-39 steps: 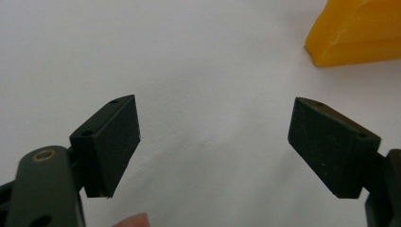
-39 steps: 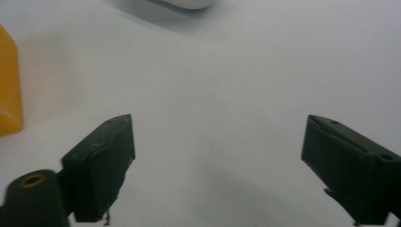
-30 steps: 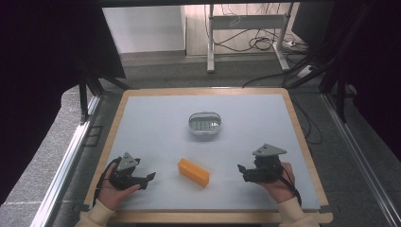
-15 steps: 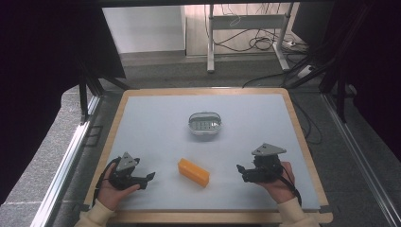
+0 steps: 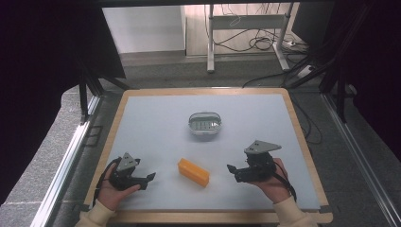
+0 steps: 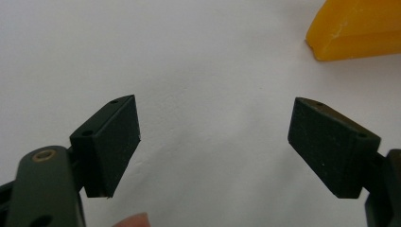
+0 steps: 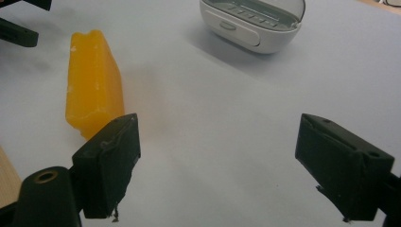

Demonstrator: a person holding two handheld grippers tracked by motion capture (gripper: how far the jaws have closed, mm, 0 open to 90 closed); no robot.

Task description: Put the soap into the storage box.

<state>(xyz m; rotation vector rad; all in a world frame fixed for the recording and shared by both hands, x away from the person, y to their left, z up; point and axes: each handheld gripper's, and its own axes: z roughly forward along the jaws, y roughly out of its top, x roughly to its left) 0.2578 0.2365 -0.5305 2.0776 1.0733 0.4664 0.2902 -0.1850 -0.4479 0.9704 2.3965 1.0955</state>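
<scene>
Two pairs of tongs flank one orange block on the bench, and both stand wide open with nothing between the jaws. The right tongs have their jaws just closing a touch, yet the gap is empty in the right gripper view. The left tongs rest low near the front edge.

We judge the step in hand to be the approach to the block, most likely by the right tongs. To do it well, we would line the jaws across the block's narrow width, not its length, since it lies slanted on the bench. We would come in low and level, so both pads meet the long flat sides together. We would close gently, because the block looks waxy or soap-like and its chipped end may crumble or slip.

The block lies between the two tongs, apart from each, somewhat nearer the left pair. In the right gripper view the block sits ahead and to the left of the left jaw, outside the gap. In the left gripper view its end shows ahead at the upper right. A white lidded case stands farther back, well apart from the block.
</scene>
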